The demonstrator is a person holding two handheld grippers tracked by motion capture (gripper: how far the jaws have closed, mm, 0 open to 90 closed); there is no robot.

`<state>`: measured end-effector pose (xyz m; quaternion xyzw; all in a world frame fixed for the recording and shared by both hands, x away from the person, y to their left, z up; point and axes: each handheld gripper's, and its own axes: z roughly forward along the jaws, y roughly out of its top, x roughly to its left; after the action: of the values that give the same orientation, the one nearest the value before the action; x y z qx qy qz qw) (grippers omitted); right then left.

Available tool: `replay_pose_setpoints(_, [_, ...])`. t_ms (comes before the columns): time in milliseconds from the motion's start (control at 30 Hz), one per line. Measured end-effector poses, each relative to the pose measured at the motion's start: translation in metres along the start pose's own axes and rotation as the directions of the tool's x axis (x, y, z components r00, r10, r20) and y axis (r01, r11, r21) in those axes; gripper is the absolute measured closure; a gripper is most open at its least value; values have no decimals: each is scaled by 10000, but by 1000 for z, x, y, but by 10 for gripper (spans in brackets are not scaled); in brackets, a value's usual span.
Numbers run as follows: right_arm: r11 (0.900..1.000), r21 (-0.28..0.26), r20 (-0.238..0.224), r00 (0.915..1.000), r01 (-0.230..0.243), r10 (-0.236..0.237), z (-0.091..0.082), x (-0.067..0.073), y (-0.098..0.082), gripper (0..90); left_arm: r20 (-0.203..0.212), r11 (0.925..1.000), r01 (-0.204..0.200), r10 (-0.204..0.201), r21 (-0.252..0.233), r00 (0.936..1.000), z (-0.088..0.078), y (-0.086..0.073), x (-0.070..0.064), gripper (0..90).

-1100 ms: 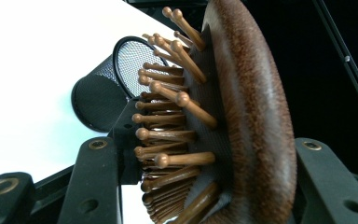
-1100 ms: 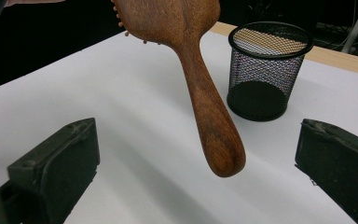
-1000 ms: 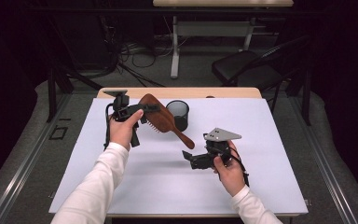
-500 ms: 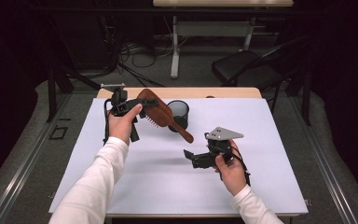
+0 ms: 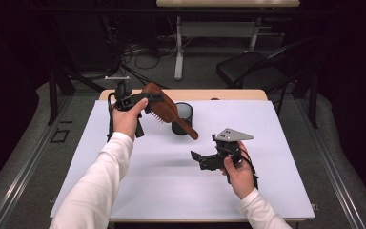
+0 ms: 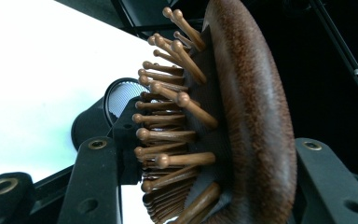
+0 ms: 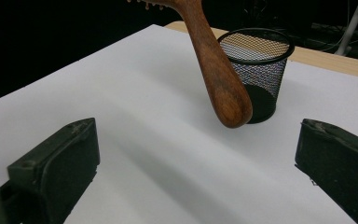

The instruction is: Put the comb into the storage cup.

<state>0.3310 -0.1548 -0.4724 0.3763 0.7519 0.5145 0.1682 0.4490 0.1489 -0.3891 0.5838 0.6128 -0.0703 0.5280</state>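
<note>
My left gripper (image 5: pixel 148 98) is shut on the head of a brown wooden hairbrush (image 5: pixel 164 109), held in the air at the table's back left. Its handle (image 5: pixel 189 129) slants down to the right, in front of a black mesh cup (image 5: pixel 183 117). In the left gripper view the brush's bristled head (image 6: pixel 233 121) sits between the jaws, with the cup (image 6: pixel 98 114) behind it. My right gripper (image 5: pixel 195 156) stands open low over the table's right middle, pointing left. In the right gripper view the brush handle (image 7: pixel 216 74) hangs ahead of the wide-apart jaws, in front of the cup (image 7: pixel 256 70).
A white sheet (image 5: pixel 171 191) covers most of the wooden table (image 5: pixel 228 95). A black chair (image 5: pixel 252 69) and a desk frame (image 5: pixel 209 28) stand on the floor beyond the table's far edge, with cables near them.
The left gripper has lifted the hairbrush up and away toward the back, tilting its handle down toward the cup. The right gripper has stayed almost still.
</note>
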Motion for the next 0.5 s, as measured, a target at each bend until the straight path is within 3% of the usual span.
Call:
replay_pose_setpoints(233, [9999, -75, 48, 10000, -71, 72, -3, -3, 1, 0, -180, 9998, -180, 178, -109, 9997, 5, 5, -8, 488])
replay_pose_setpoints(500, [9999, -108, 136, 9999, -93, 94, -6, -5, 1, 0, -158, 9995, -7, 2, -315, 9999, 13, 9, -13, 488])
